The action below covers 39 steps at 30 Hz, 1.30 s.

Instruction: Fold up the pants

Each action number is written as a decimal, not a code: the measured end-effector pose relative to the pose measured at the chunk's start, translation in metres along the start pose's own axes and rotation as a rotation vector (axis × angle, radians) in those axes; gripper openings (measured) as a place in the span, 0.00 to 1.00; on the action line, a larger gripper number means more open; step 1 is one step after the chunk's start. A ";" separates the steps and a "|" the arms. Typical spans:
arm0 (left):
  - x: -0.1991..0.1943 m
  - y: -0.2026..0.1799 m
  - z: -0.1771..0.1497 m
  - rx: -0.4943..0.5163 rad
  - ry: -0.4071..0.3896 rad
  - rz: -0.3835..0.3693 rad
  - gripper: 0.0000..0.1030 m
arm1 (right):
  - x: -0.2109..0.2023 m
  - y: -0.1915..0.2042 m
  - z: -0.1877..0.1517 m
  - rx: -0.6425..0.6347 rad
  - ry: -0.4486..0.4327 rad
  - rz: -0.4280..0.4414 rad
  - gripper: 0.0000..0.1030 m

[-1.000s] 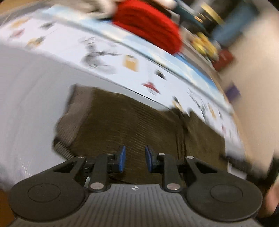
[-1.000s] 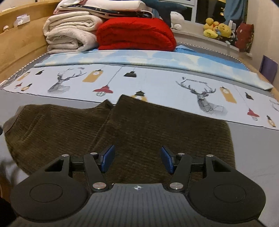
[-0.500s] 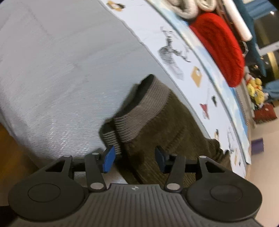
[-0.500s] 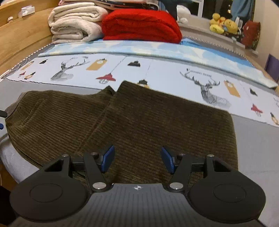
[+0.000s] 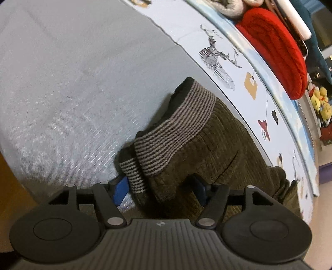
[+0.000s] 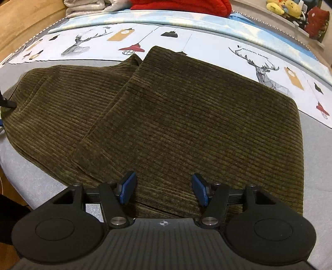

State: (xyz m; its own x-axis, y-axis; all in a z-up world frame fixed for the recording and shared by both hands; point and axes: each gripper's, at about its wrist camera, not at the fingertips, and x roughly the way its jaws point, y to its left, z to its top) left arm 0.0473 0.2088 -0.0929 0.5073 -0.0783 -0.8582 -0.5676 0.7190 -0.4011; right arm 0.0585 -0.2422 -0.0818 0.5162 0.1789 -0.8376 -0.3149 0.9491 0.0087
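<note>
Both claws gape at the pants (image 6: 186,116), red blanket (image 5: 276,49) beyond.

Grey mattress (image 6: 315,145) under a deer-print sheet (image 6: 217,45), wooden bed frame (image 6: 27,18), folded red blanket (image 5: 276,47), yellow plush toys (image 6: 284,7).

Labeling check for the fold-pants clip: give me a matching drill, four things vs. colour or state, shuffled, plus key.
Things:
1. pants
2. waistband
3. blanket
4. left gripper

Descriptions:
A. red, folded at the far end of the bed
B. open, straddling the waistband corner
C. olive corduroy, already folded over
D. grey-and-black striped rib

Pairs: 1-C, 2-D, 3-A, 4-B
</note>
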 end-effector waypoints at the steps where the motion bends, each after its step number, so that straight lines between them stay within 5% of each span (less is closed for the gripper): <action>1: -0.002 -0.002 -0.002 0.014 -0.015 0.013 0.56 | -0.001 0.000 -0.001 0.001 0.000 0.002 0.60; 6: -0.021 -0.007 -0.009 0.021 -0.078 0.016 0.33 | -0.003 -0.002 -0.001 -0.003 0.001 0.011 0.60; 13: -0.075 -0.071 -0.034 0.240 -0.270 -0.018 0.25 | -0.021 -0.012 0.009 0.037 -0.067 -0.005 0.58; 23: -0.126 -0.254 -0.103 0.622 -0.404 -0.164 0.24 | -0.042 -0.098 0.012 0.392 -0.163 -0.056 0.56; 28: -0.121 -0.356 -0.186 0.874 -0.365 -0.264 0.23 | -0.057 -0.154 -0.007 0.563 -0.213 -0.123 0.56; 32: -0.080 -0.410 -0.277 1.065 -0.281 -0.305 0.23 | -0.069 -0.195 -0.037 0.704 -0.235 -0.163 0.56; 35: -0.028 -0.424 -0.333 1.206 -0.109 -0.284 0.41 | -0.080 -0.225 -0.065 0.831 -0.263 -0.164 0.56; 37: -0.009 -0.419 -0.341 1.195 0.004 -0.313 0.45 | -0.085 -0.238 -0.078 0.901 -0.285 -0.144 0.56; 39: -0.010 -0.406 -0.335 1.171 0.002 -0.340 0.54 | -0.086 -0.246 -0.088 0.946 -0.293 -0.080 0.58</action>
State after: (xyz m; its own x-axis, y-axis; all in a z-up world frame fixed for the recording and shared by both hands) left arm 0.0550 -0.3139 -0.0289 0.5149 -0.3838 -0.7665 0.5220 0.8497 -0.0749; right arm 0.0214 -0.5143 -0.0601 0.7249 0.0409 -0.6877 0.4290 0.7543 0.4971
